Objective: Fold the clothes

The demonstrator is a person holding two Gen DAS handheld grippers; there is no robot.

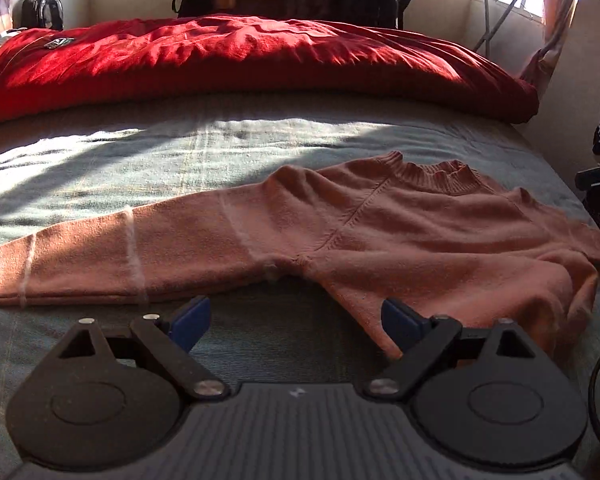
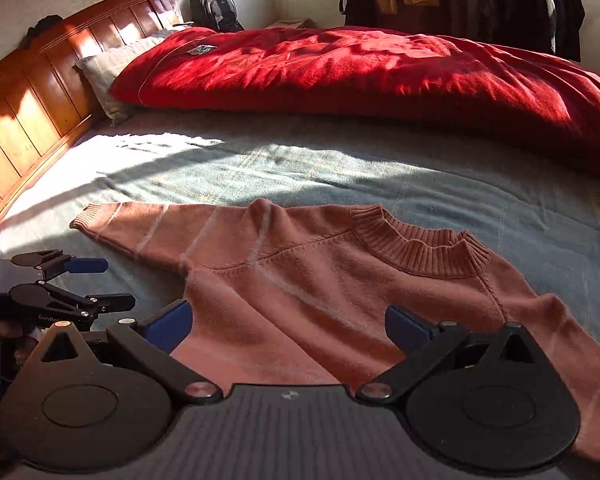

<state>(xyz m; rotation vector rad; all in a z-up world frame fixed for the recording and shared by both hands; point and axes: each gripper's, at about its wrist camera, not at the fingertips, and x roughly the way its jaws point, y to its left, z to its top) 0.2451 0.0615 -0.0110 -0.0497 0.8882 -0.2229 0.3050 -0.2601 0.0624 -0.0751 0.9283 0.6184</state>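
Lying flat on the grey-green bed (image 1: 100,160), the soft pink knit sweater (image 1: 400,232) has a ribbed collar; the left hand-held gripper (image 1: 296,320) is spread wide and holds nothing. From the right, its hand-held gripper (image 2: 288,324) is spread too, above the sweater (image 2: 320,280), near a puffy red blanket (image 2: 380,72) and wooden headboard (image 2: 40,92).

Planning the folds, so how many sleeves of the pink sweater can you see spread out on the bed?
1. One sleeve of the pink sweater stretches flat toward the headboard. The other side runs out of frame, so its sleeve may be hidden.
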